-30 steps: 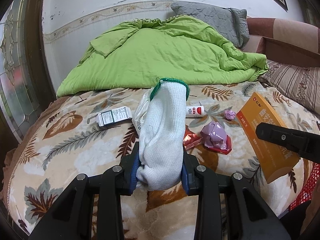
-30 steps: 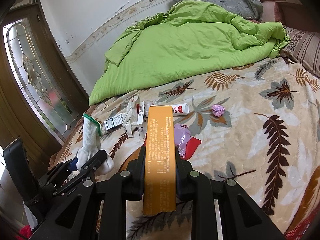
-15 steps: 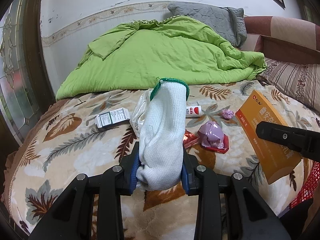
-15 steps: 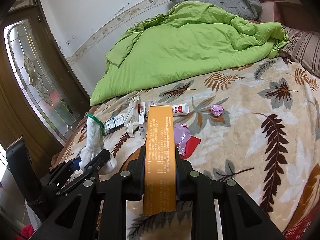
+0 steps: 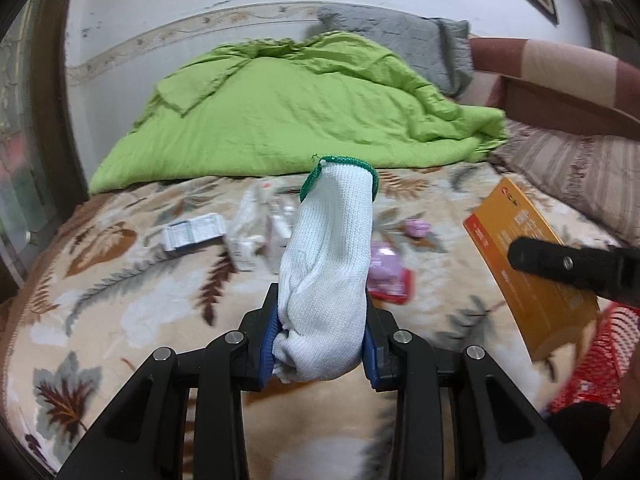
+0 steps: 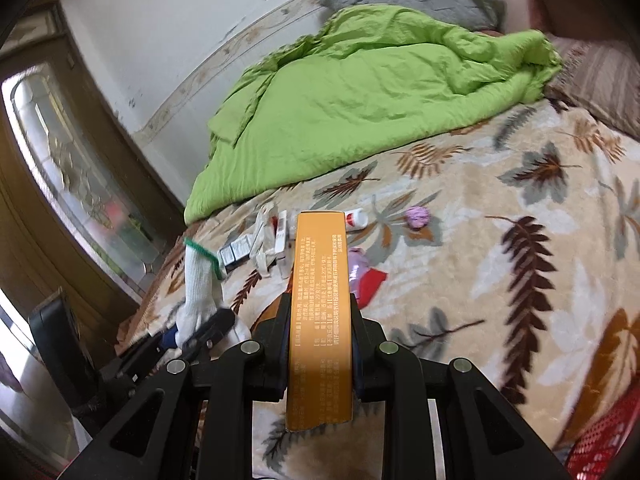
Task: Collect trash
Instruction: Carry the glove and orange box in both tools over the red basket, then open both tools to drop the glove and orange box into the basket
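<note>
My left gripper [image 5: 320, 340] is shut on a white knit glove with a green cuff [image 5: 328, 264] and holds it upright above the bed. My right gripper [image 6: 320, 340] is shut on a long orange carton [image 6: 320, 304], also seen in the left wrist view [image 5: 524, 268]. On the leaf-patterned blanket [image 6: 500, 280] lie a small white box [image 5: 192, 234], white wrappers [image 5: 256, 236], a white-and-red tube [image 6: 356, 219], a purple crumpled ball [image 6: 418, 216] and a purple wrapper on red foil [image 5: 386, 276].
A green duvet [image 5: 300, 112] and grey pillow [image 5: 396, 44] lie at the back of the bed. A red mesh basket [image 5: 592, 360] stands at the lower right, also in the right wrist view [image 6: 600, 448]. A dark wooden door with glass [image 6: 68, 184] is on the left.
Both grippers have pulled back and risen from the bed with glove and carton still held. The red basket has come further into view at the lower right.
</note>
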Motion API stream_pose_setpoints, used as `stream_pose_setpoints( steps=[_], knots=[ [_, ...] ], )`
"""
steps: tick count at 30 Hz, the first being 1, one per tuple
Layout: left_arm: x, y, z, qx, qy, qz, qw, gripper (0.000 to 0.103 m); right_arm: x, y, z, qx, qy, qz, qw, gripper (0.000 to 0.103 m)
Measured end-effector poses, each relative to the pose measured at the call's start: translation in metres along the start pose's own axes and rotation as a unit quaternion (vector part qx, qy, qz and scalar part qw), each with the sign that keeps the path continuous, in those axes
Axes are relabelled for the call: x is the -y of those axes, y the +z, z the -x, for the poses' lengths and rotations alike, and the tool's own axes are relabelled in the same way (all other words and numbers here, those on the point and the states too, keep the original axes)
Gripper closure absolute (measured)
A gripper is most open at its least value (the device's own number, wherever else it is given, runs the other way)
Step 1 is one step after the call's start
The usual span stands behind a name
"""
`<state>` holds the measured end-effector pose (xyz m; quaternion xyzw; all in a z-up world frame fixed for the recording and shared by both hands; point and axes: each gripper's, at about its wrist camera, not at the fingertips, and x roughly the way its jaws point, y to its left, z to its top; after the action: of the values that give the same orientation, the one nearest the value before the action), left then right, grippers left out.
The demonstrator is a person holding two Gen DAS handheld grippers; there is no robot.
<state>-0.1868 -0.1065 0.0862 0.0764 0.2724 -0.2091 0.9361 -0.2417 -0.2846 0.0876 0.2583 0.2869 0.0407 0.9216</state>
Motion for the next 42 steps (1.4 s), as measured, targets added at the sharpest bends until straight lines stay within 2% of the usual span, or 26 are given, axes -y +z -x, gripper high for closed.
stream_pose_setpoints(
  steps=[6, 12, 15, 17, 20, 24, 29, 30, 32, 34, 35, 36, 37, 42],
  knots=[
    [0.041, 0.005, 0.018, 0.005, -0.074, -0.026, 0.9969, 0.070, 0.036, 0.010, 0.059, 0.036, -0.026, -0.026, 0.999, 0.078],
    [0.099, 0.018, 0.038, 0.000, -0.176, -0.058, 0.9826, 0.070, 0.081, 0.006, 0.132, 0.061, -0.081, -0.054, 0.993, 0.078],
    [0.133, 0.024, 0.045, -0.010, -0.226, -0.072, 0.9714, 0.070, 0.108, -0.006, 0.173, 0.069, -0.118, -0.074, 0.988, 0.078],
    [0.160, 0.027, 0.049, -0.023, -0.263, -0.085, 0.9606, 0.070, 0.124, -0.012, 0.195, 0.074, -0.136, -0.089, 0.984, 0.078],
    [0.197, 0.026, 0.052, -0.040, -0.301, -0.103, 0.9471, 0.069, 0.148, -0.022, 0.227, 0.080, -0.168, -0.108, 0.977, 0.078],
    [0.254, 0.018, 0.050, -0.083, -0.361, -0.128, 0.9200, 0.069, 0.177, -0.039, 0.261, 0.085, -0.201, -0.136, 0.966, 0.078],
    [0.300, 0.001, 0.048, -0.119, -0.384, -0.151, 0.9031, 0.069, 0.207, -0.056, 0.276, 0.083, -0.215, -0.170, 0.958, 0.077],
    [0.306, -0.002, 0.047, -0.124, -0.383, -0.155, 0.9020, 0.069, 0.211, -0.059, 0.275, 0.081, -0.215, -0.175, 0.957, 0.077],
    [0.316, -0.008, 0.042, -0.137, -0.383, -0.162, 0.8991, 0.062, 0.220, -0.064, 0.271, 0.073, -0.215, -0.189, 0.955, 0.076],
    [0.321, -0.010, 0.038, -0.145, -0.379, -0.161, 0.8996, 0.056, 0.227, -0.069, 0.270, 0.068, -0.212, -0.197, 0.955, 0.075],
    [0.321, -0.011, 0.037, -0.147, -0.379, -0.162, 0.8994, 0.054, 0.229, -0.070, 0.269, 0.066, -0.211, -0.199, 0.955, 0.073],
    [0.321, -0.011, 0.037, -0.147, -0.378, -0.161, 0.8998, 0.047, 0.230, -0.070, 0.269, 0.066, -0.210, -0.200, 0.955, 0.066],
    [0.320, -0.010, 0.038, -0.145, -0.376, -0.158, 0.9013, 0.042, 0.230, -0.069, 0.270, 0.069, -0.210, -0.199, 0.955, 0.059],
    [0.307, -0.002, 0.041, -0.128, -0.359, -0.152, 0.9118, 0.040, 0.223, -0.060, 0.271, 0.078, -0.205, -0.187, 0.958, 0.058]
  ],
)
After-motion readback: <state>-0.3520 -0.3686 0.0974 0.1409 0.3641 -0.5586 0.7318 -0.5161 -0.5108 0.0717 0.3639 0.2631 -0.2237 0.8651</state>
